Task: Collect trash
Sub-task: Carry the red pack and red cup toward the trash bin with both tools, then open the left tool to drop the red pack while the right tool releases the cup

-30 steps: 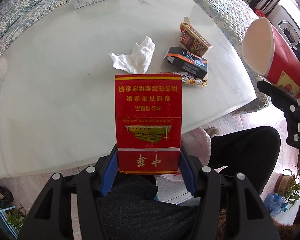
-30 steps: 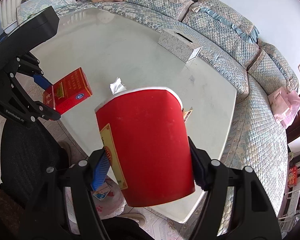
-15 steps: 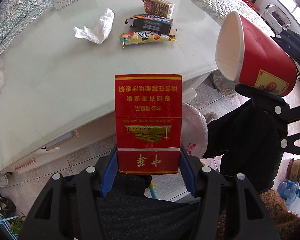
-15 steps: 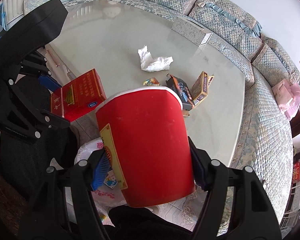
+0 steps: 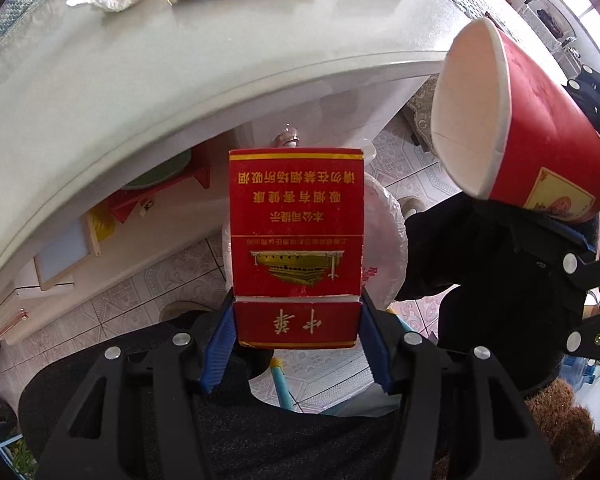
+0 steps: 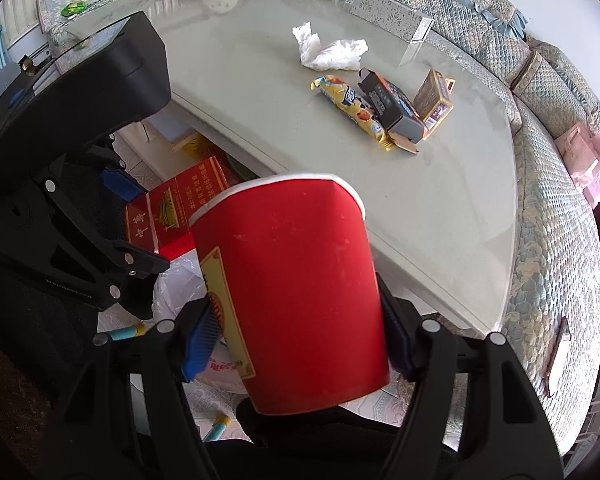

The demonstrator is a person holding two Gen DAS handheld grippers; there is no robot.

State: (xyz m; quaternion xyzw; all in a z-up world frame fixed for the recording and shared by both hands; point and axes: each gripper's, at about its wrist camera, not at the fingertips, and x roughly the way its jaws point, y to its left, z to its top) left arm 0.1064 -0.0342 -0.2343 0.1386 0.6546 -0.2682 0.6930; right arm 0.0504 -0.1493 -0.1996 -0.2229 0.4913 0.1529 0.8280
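Red carton (image 5: 296, 236): pinched by left gripper (image 5: 296, 330), above white bag (image 5: 384, 240).
Red cup (image 6: 296, 288): clamped by right gripper (image 6: 300, 338).
Table (image 6: 440, 200): bore tissue (image 6: 332, 52), wrapper (image 6: 352, 106), boxes.

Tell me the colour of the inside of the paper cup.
White inside the paper cup, red outside; the left wrist view looks into its mouth.

Pale glossy table (image 6: 440, 208) with a quilted blue-green sofa (image 6: 556, 240) wrapped around it, patterned floor tiles (image 5: 172, 280) underneath, bright daylight.
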